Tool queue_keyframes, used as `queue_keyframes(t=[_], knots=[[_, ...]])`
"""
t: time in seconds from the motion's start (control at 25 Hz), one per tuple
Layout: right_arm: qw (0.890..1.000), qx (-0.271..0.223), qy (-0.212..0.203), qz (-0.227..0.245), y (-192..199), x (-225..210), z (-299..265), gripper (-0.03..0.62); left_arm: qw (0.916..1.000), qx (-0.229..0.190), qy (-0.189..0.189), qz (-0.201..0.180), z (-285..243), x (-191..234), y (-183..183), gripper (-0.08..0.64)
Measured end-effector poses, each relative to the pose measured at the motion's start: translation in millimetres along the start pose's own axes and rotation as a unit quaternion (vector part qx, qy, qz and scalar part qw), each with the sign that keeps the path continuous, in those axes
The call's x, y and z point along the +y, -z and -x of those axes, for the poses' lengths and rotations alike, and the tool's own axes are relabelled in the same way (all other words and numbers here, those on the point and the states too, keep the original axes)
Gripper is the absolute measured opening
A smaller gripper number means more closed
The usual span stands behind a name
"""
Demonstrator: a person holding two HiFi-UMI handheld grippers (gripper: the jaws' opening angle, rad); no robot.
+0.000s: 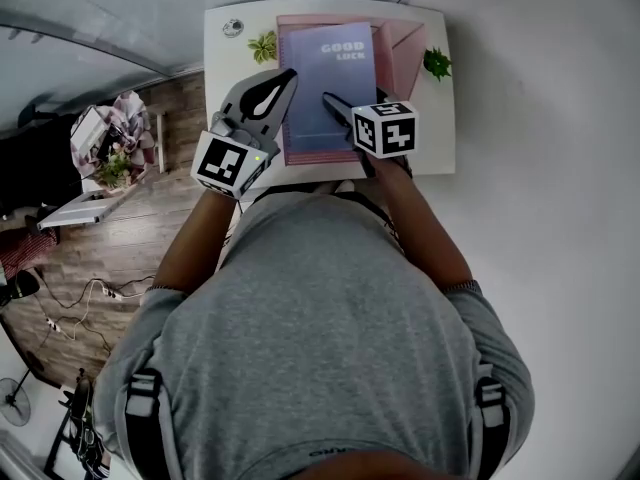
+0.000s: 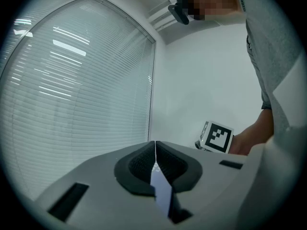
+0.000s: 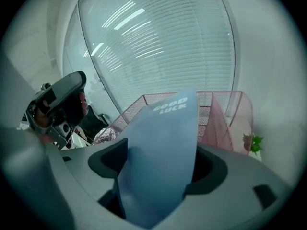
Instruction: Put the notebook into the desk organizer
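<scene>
- Blue notebook (image 1: 330, 88) is leaning over the pink mesh desk organizer (image 1: 405, 40) at 12 o'clock from me, and I am judging that it has not yet dropped into a slot.
- My right gripper (image 1: 336, 104) is standing released. Its jaws are wide with the notebook's near edge loose between them, so it is carrying nothing.
- My left gripper (image 1: 287, 76) is clamping what is probably the notebook's 9 o'clock edge, though its view is showing only a thin blue sliver between closed jaws.
- With one thin-edge pinch doing all the holding, I am risking the notebook pivoting or sliding out toward 6 o'clock onto the table (image 1: 435, 153).
- By pushing askew, I am also risking a corner catching the mesh and shoving the organizer toward the small plant (image 1: 437, 63) at 1 o'clock.
</scene>
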State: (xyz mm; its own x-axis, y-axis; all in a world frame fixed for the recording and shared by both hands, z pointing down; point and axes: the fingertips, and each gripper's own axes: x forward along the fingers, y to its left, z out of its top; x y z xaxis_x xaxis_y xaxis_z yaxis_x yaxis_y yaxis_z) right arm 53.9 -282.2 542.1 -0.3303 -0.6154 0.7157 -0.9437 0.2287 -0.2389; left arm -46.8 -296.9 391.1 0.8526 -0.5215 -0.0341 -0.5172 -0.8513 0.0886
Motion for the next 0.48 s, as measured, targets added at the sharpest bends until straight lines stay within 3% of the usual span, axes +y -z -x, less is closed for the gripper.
queue_keyframes(t=[0.36,0.48], knots=[[0.998,0.024,0.050,0.039,18.4,-6.0,-12.1,0.365,1.0000,0.000,0.007,0.005,4.2,5.1,1.0,0.023],[0.997,0.030,0.057,0.044,23.6,-6.6,-14.4,0.391,0.9999,-0.007,0.005,0.005,3.8,4.9,-0.7,0.023]])
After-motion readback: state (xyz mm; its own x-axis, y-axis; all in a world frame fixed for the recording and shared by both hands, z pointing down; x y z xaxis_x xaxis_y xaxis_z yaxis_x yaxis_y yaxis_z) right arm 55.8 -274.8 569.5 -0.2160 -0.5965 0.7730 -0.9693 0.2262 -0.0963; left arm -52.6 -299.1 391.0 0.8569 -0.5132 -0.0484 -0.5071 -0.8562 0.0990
